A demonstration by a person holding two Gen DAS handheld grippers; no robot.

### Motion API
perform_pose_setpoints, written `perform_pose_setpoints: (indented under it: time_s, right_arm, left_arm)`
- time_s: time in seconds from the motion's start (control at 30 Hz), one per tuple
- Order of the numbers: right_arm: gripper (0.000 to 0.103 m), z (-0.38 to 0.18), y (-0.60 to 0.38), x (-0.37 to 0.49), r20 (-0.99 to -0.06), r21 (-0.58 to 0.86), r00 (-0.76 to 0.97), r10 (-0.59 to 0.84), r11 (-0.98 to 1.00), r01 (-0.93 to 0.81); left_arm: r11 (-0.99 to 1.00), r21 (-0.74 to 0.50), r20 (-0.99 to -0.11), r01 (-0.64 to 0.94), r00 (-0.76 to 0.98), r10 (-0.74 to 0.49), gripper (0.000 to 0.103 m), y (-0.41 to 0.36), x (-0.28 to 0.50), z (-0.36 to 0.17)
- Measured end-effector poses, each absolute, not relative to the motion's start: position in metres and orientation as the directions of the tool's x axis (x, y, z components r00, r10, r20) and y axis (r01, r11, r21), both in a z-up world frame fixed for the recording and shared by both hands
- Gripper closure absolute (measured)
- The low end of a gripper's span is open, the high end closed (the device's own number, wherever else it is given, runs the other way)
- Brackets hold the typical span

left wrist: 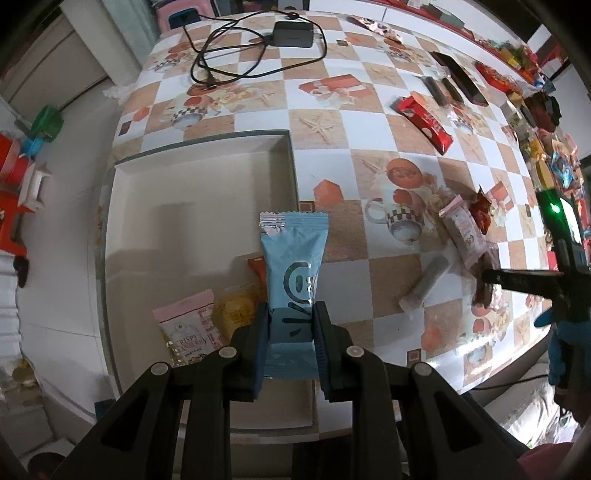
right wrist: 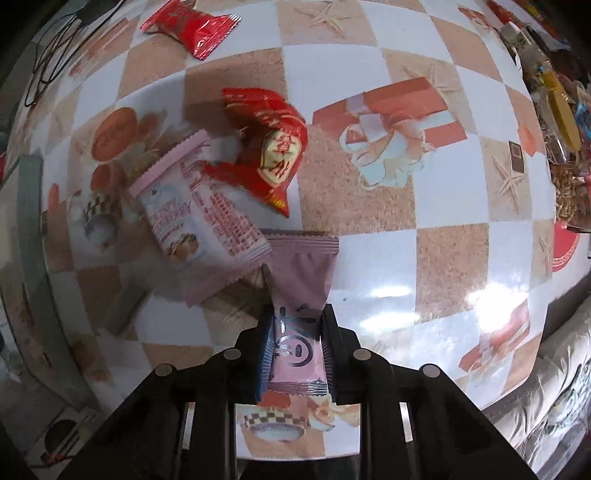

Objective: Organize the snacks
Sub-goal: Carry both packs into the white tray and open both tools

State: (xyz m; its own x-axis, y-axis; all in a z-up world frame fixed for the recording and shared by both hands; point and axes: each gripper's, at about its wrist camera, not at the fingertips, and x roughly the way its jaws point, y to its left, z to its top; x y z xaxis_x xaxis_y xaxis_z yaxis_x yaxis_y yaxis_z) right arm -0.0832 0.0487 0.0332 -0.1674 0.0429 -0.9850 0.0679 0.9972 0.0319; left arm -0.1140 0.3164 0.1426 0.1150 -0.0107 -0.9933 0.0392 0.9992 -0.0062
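Snacks are partly sorted, judging by how things lie. A shallow white box (left wrist: 192,192) sits at the left edge of the counter (left wrist: 332,122), and a few packets already lie in its near end: a pink cranberry packet (left wrist: 188,325), a yellow one (left wrist: 236,306) and the corner of an orange one (left wrist: 256,267).

Left tongs (left wrist: 291,325) are closed on the lower half of a blue packet (left wrist: 293,258), which stands upright over the near right part of the box, seemingly about to go in.

Right tongs (right wrist: 297,343) are closed on a dusty-pink packet (right wrist: 301,280), held above the counter near its front edge. Just beyond it a pink-and-white packet (right wrist: 195,206) and a red crinkled packet (right wrist: 269,144) lie touching each other on the counter, not yet collected.

Much is left, by my reckoning: a long red packet (left wrist: 424,118) and some dark bars (left wrist: 458,77) lie toward the middle, a grey stick packet (left wrist: 424,284) nearer the front, and a heap of mixed sweets (left wrist: 546,147) crowds the right edge. A black charger (left wrist: 293,34) with its cable sits at the far edge.
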Motion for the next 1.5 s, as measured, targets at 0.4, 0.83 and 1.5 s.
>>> perform_pose_setpoints:
  time_s: [0.4,0.83,1.5]
  right_arm:
    - [0.078,0.087,0.088,-0.076,-0.982,0.170,-0.093,0.167,0.985,-0.024]
    - [0.078,0.110,0.198,-0.061,-0.960,0.276,-0.097,0.262,0.942,-0.190]
    - [0.078,0.098,0.341,-0.066,-0.936,0.341,-0.210,0.281,0.870,-0.357]
  left_arm:
    - [1.000,-0.029,-0.987,-0.008,0.156,-0.027,0.078,0.339,-0.110,0.148]
    - [0.993,-0.027,-0.987,-0.115,0.159,-0.009,0.078,0.391,-0.124,0.147]
    - [0.972,-0.034,-0.992,-0.234,0.123,-0.005,0.038,0.438,-0.168,0.137]
